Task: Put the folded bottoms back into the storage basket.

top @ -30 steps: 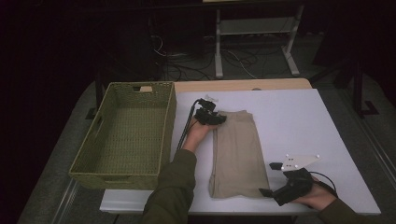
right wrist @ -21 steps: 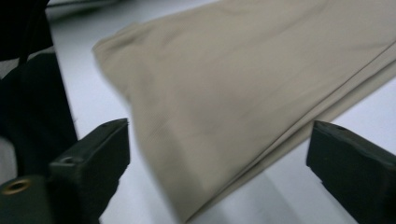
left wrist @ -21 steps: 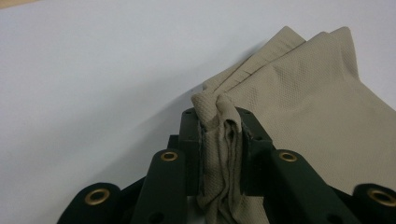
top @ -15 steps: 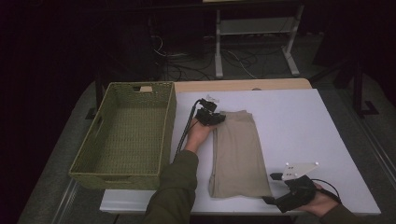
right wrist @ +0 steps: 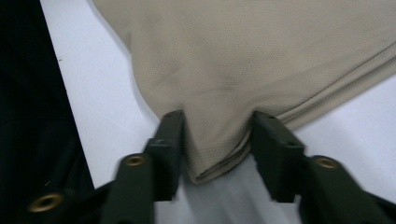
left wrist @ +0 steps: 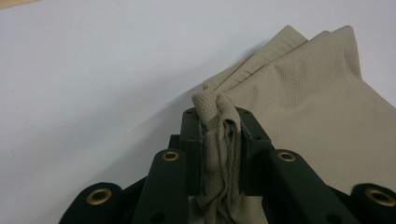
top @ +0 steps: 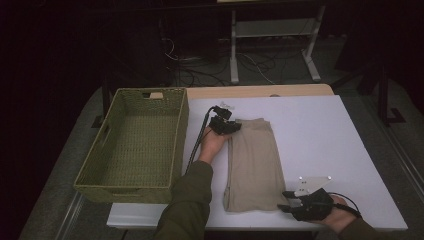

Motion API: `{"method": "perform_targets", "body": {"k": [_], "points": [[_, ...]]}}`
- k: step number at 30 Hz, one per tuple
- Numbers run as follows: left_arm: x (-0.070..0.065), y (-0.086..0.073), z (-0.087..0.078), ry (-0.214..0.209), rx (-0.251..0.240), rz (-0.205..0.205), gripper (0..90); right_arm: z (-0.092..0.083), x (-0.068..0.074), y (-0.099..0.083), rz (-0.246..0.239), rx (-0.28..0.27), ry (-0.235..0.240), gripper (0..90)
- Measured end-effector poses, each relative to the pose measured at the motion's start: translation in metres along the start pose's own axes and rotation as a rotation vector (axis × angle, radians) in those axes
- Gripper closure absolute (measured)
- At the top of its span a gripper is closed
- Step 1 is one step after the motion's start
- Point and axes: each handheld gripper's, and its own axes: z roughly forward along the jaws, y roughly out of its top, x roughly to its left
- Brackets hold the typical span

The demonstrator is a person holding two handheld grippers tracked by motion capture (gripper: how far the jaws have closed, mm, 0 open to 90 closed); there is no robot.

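High view puts your right hand-held gripper (top: 289, 206) nearest you, at the near right corner of the folded beige cloth (top: 252, 162), low on the white tabletop (top: 320, 135). Seen from the right gripper view, that corner of the cloth (right wrist: 243, 65) lies between the two jaws, which have just been closing on it. A gap still shows beside each pad, so you don't yet have a grip there; the right hand-held gripper (right wrist: 217, 147) stands partly open around the corner.

Farther up the cloth, your left hand-held gripper (top: 231, 127) sits at the far left corner. From the left gripper view, the left hand-held gripper (left wrist: 220, 149) is clamped tight, with a bunched fold of the cloth (left wrist: 308, 98) pinched between the jaws and layered edges fanning out beyond them.

So one corner is secured and the other is about to be. The cloth lies flat on the tabletop, folded into a long narrow strip, nothing lifted. Beyond your left arm, just beside the cloth, the green woven basket (top: 107, 150) stands with nothing in it.

What looks left to you: finish closing the right jaws, raise both corners together, and then either fold again or carry the cloth over into the basket. Which of the two you're after, the pictures don't settle.
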Motion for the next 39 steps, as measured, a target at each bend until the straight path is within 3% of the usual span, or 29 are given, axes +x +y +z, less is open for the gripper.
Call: {"method": "perform_targets", "body": {"k": [8,12,17,26,31,36,39], "points": [[0.0,0.0,0.0,0.0,0.0,0.006,75.5,0.002,-0.003,0.004,0.017,0.012,-0.007,78.2],[0.0,0.0,0.0,-0.005,-0.003,-0.012,76.0,0.002,-0.002,0.006,-0.002,0.017,-0.014,80.6],[0.002,0.0,-0.001,-0.018,-0.009,-0.035,76.9,0.001,-0.006,0.008,0.016,0.012,0.007,81.5],[-0.003,0.007,-0.011,-0.034,-0.026,-0.056,77.3,-0.011,-0.017,0.026,0.055,-0.12,0.057,81.6],[-0.012,0.015,-0.022,-0.064,-0.055,-0.043,77.5,-0.019,-0.02,0.042,0.041,-0.184,0.062,81.6],[-0.02,0.023,-0.034,-0.102,-0.081,-0.06,77.6,-0.022,-0.025,0.062,0.039,-0.244,0.08,81.7],[-0.028,0.03,-0.041,-0.119,-0.079,-0.041,77.7,-0.022,-0.027,0.074,0.026,-0.267,0.081,81.7]]}}
